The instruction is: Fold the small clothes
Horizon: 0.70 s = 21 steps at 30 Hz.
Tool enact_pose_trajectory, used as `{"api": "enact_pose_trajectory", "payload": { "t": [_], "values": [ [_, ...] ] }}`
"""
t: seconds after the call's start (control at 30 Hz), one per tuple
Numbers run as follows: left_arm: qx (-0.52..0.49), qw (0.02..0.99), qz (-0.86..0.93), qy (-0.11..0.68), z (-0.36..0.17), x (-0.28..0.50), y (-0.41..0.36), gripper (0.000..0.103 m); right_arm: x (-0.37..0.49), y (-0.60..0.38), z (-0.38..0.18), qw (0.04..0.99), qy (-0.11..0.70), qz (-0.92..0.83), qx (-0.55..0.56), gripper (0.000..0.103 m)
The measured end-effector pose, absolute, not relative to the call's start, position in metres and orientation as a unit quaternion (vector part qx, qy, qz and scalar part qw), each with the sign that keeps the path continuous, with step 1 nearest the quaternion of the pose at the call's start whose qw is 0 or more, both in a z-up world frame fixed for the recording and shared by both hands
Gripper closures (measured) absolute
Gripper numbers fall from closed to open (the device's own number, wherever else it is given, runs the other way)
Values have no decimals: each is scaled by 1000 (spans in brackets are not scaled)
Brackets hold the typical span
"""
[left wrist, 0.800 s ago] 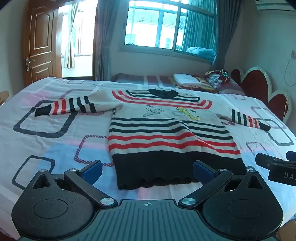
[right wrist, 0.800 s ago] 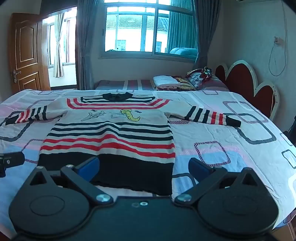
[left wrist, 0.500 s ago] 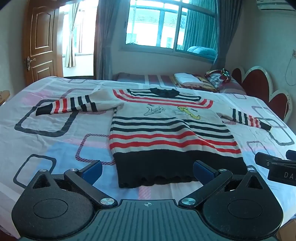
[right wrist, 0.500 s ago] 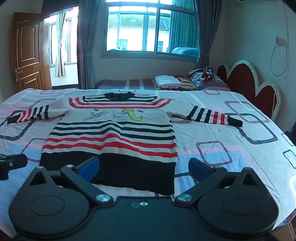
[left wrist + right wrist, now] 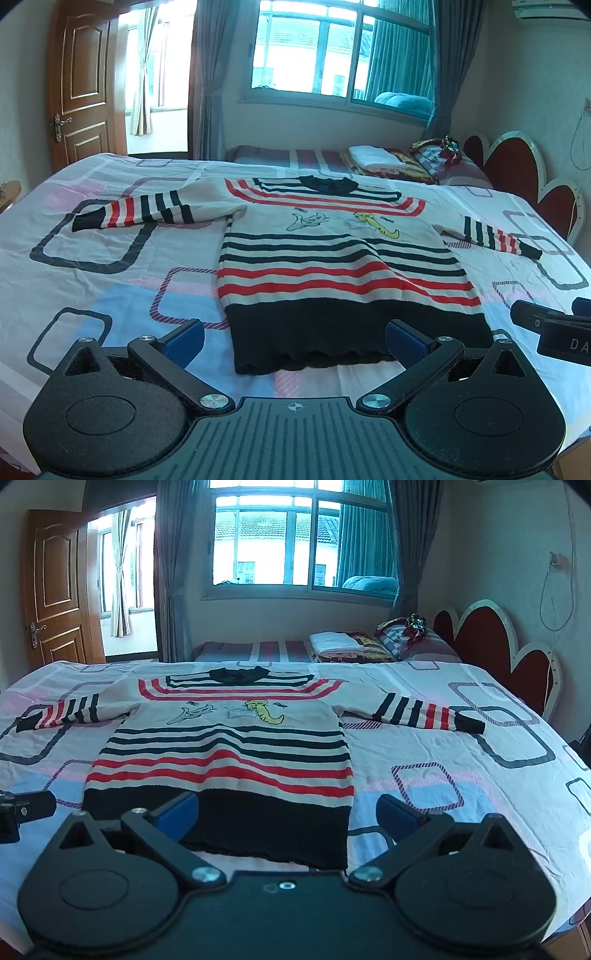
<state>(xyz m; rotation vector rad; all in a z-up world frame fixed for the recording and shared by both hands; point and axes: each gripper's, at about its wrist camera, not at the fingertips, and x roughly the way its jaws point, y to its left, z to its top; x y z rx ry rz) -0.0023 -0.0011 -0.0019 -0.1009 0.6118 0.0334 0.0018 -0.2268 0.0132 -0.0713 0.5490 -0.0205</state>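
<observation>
You had the striped sweater (image 5: 332,266) (image 5: 225,753) spread flat on the bed (image 5: 92,288) (image 5: 461,775), front up, collar toward the far edge and black hem toward the near edge, both sleeves stretched out sideways. Your left gripper (image 5: 294,341) hung over the near edge with its blue-padded fingers wide apart, gripping nothing, the hem's left part lying between them and beyond. Your right gripper (image 5: 288,814) was likewise spread wide and empty, lined up with the hem's right corner. Folded bedding (image 5: 373,157) (image 5: 332,642) sat well apart from the sweater, past the bed's far edge by the red headboard (image 5: 517,173) (image 5: 491,635).
</observation>
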Motion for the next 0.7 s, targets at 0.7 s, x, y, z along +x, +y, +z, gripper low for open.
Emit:
{"api": "enact_pose_trajectory", "payload": {
  "t": [0.7],
  "values": [
    [-53,951,21,304,-5,2,-1,0,6,-227,13,962,271,-9,-28,1]
  ]
}}
